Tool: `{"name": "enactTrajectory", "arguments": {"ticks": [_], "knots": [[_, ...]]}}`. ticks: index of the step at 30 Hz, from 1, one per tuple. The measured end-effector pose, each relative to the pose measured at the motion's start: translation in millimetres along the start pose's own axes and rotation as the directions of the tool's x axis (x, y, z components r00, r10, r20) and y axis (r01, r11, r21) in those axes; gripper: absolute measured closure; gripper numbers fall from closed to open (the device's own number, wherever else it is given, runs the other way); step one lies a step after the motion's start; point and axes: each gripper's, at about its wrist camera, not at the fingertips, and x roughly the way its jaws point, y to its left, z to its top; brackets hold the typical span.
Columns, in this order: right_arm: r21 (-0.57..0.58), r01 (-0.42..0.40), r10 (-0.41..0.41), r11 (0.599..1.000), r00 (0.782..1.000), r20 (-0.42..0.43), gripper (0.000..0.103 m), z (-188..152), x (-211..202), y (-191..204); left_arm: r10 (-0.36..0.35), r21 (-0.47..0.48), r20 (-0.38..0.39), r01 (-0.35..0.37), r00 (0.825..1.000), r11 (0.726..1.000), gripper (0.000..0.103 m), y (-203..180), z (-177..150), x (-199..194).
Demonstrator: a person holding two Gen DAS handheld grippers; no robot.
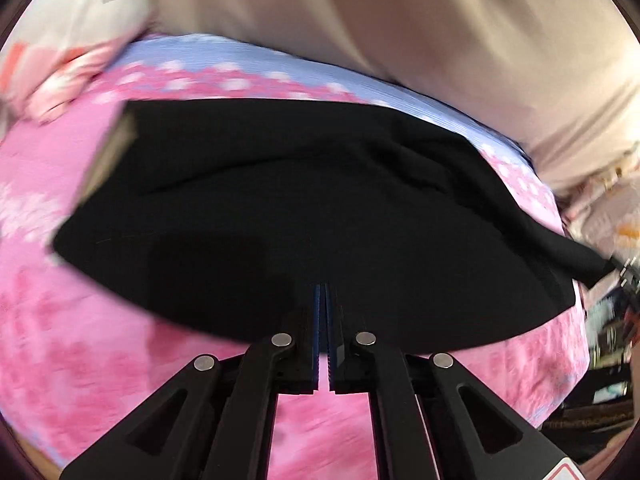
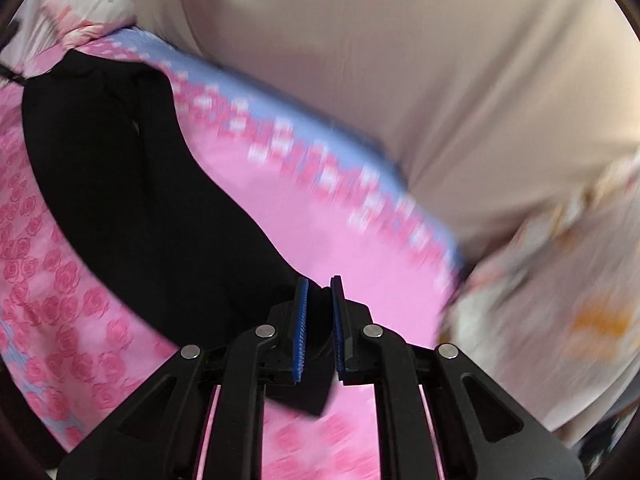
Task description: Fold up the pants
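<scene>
The black pants (image 1: 304,208) lie spread on a bed, reaching from nine o'clock to three o'clock in the left wrist view. The right gripper (image 2: 319,308) has its jaws clamped on a corner of the cloth, probably to carry that end over for a fold. The left gripper (image 1: 323,312) has its jaws together on nothing, hovering above the near hem. A pink floral bedsheet (image 2: 304,216) covers the bed; a patterned pillow (image 1: 76,36) sits at ten o'clock, a beige curtain (image 2: 400,80) behind.
</scene>
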Motion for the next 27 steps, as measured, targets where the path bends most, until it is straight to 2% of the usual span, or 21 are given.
{"name": "enactTrajectory", "arguments": {"ticks": [3, 5, 6, 8, 9, 11, 13, 14, 15, 16, 17, 18, 19, 20, 21, 22, 23, 24, 25, 26, 27], "knots": [[-0.12, 0.134, -0.118, 0.984, 0.985, 0.129, 0.093, 9.5, -33.0, -1.8, -0.033, 0.031, 0.01, 0.033, 0.999, 0.999, 0.099, -39.0, -1.1, 17.0], [-0.257, 0.214, -0.176, 0.943, 0.971, 0.162, 0.093, -8.0, -35.2, 17.8, -0.038, 0.049, 0.011, 0.037, 0.999, 0.998, 0.097, -59.0, -5.8, 26.0], [-0.351, 0.204, -0.172, 0.914, 0.978, 0.119, 0.093, -34.3, -20.2, 33.8, -0.051, 0.049, 0.003, 0.05, 0.999, 0.998, 0.095, -68.3, -9.1, 31.4], [-0.401, 0.09, -0.108, 0.912, 0.994, -0.024, 0.092, -81.2, 13.5, 53.2, -0.051, 0.053, -0.017, 0.051, 0.999, 0.997, 0.094, -81.3, -15.2, 40.3], [-0.382, -0.039, -0.018, 0.923, 0.99, -0.143, 0.09, -109.0, 33.3, 65.3, -0.055, 0.067, -0.037, 0.058, 0.998, 0.996, 0.094, -87.8, -17.3, 45.2], [-0.289, -0.178, 0.108, 0.941, 0.965, -0.24, 0.083, -133.8, 47.4, 77.9, -0.042, 0.094, -0.063, 0.048, 0.997, 0.994, 0.094, -97.2, -19.6, 49.5], [-0.095, -0.198, 0.168, 0.976, 0.95, -0.262, 0.067, -137.3, 45.0, 66.6, -0.054, 0.116, -0.07, 0.062, 0.996, 0.991, 0.093, -107.0, -18.1, 48.6], [0.049, -0.228, 0.233, 0.972, 0.93, -0.284, 0.062, -137.3, 44.4, 52.1, -0.052, 0.129, -0.064, 0.06, 0.997, 0.99, 0.093, -113.3, -16.4, 46.8], [0.214, -0.224, 0.277, 0.951, 0.923, -0.266, 0.062, -137.7, 38.6, 31.2, -0.061, 0.142, -0.057, 0.068, 0.997, 0.988, 0.089, -119.6, -13.0, 45.2], [0.318, -0.209, 0.287, 0.925, 0.931, -0.223, 0.058, -135.3, 31.2, 14.6, -0.061, 0.148, -0.053, 0.068, 0.997, 0.987, 0.083, -122.3, -12.4, 43.8], [0.425, -0.22, 0.315, 0.878, 0.934, -0.168, 0.045, -134.4, 26.0, -2.7, -0.06, 0.155, -0.041, 0.066, 0.997, 0.986, 0.08, -129.1, -9.9, 43.8], [0.566, -0.255, 0.368, 0.784, 0.925, -0.093, 0.041, -133.8, 26.7, -26.3, -0.076, 0.153, -0.032, 0.08, 0.997, 0.985, 0.077, -132.9, -7.3, 44.3], [0.655, -0.291, 0.406, 0.698, 0.914, -0.026, 0.041, -134.1, 31.5, -42.5, -0.084, 0.15, -0.028, 0.087, 0.996, 0.985, 0.075, -137.6, -3.9, 46.4], [0.729, -0.333, 0.45, 0.598, 0.892, 0.038, 0.043, -135.1, 41.0, -56.4, -0.084, 0.147, -0.024, 0.087, 0.996, 0.985, 0.075, -141.2, -2.2, 48.0], [0.809, -0.347, 0.506, 0.475, 0.86, 0.072, 0.041, -138.7, 63.3, -69.6, -0.096, 0.138, -0.016, 0.098, 0.995, 0.986, 0.075, -148.0, 0.2, 50.2], [0.853, -0.333, 0.533, 0.402, 0.842, 0.078, 0.042, -144.2, 79.9, -73.1, -0.106, 0.134, -0.011, 0.106, 0.994, 0.985, 0.074, -152.8, 1.4, 51.7], [0.883, -0.326, 0.573, 0.336, 0.815, 0.083, 0.048, -151.1, 96.5, -74.6, -0.107, 0.132, -0.006, 0.107, 0.994, 0.986, 0.074, -156.1, 2.0, 52.6], [0.903, -0.293, 0.598, 0.314, 0.799, 0.052, 0.063, -155.1, 112.4, -71.1, -0.112, 0.128, -0.001, 0.111, 0.994, 0.986, 0.074, -160.1, 2.8, 53.4], [0.894, -0.308, 0.612, 0.326, 0.789, 0.049, 0.074, -149.4, 117.6, -66.6, -0.119, 0.127, 0.002, 0.118, 0.993, 0.985, 0.073, -164.6, 3.2, 53.7], [0.863, -0.331, 0.605, 0.381, 0.795, 0.038, 0.093, -139.8, 116.8, -62.1, -0.119, 0.129, 0.003, 0.118, 0.993, 0.985, 0.072, -163.0, 3.5, 52.1], [0.818, -0.337, 0.583, 0.466, 0.812, 0.003, 0.099, -124.5, 112.0, -56.4, -0.109, 0.135, 0.005, 0.107, 0.994, 0.985, 0.069, -165.2, 3.4, 50.8]]}}
